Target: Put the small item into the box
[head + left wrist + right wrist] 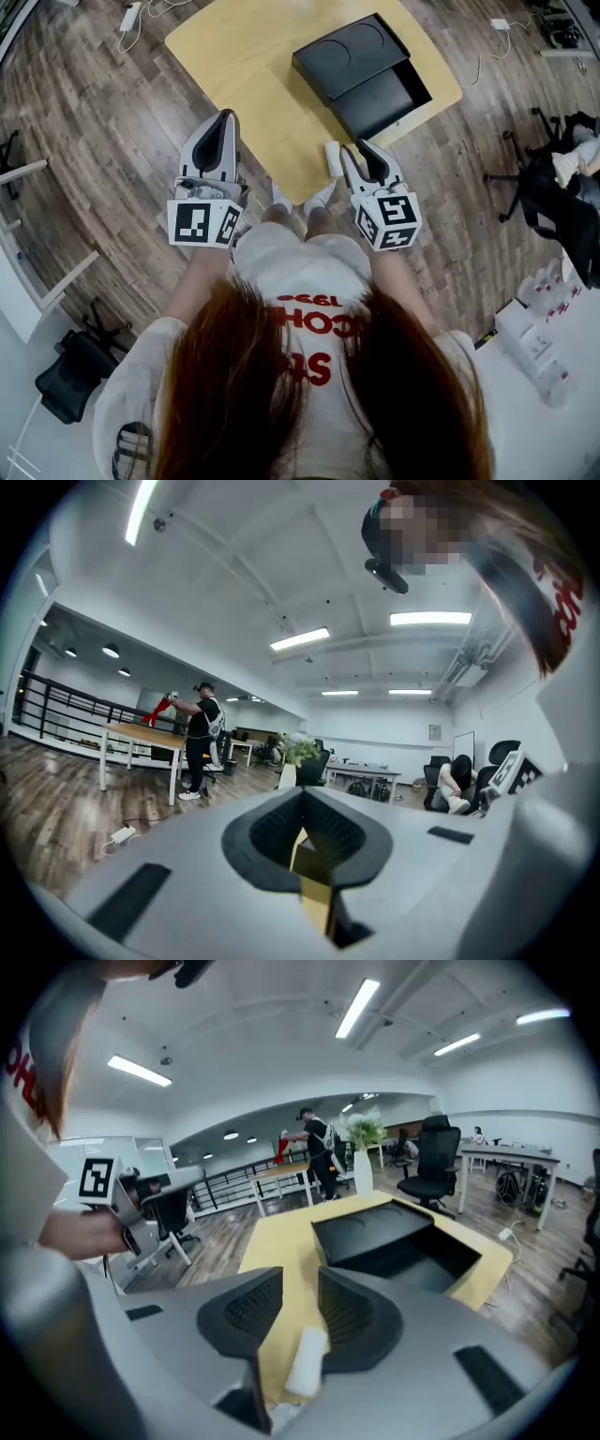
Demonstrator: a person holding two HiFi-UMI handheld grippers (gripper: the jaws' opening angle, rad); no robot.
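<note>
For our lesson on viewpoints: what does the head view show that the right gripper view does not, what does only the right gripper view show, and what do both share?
Only the head view: the black-and-white marker cube on the right gripper, and a white power strip on the floor. Only the right gripper view: white ceiling strip lights and a standing person in black far behind. Both: the pale yellow wooden table, the black rectangular box, partly open, and the small white oblong item at the table's near edge.
</note>
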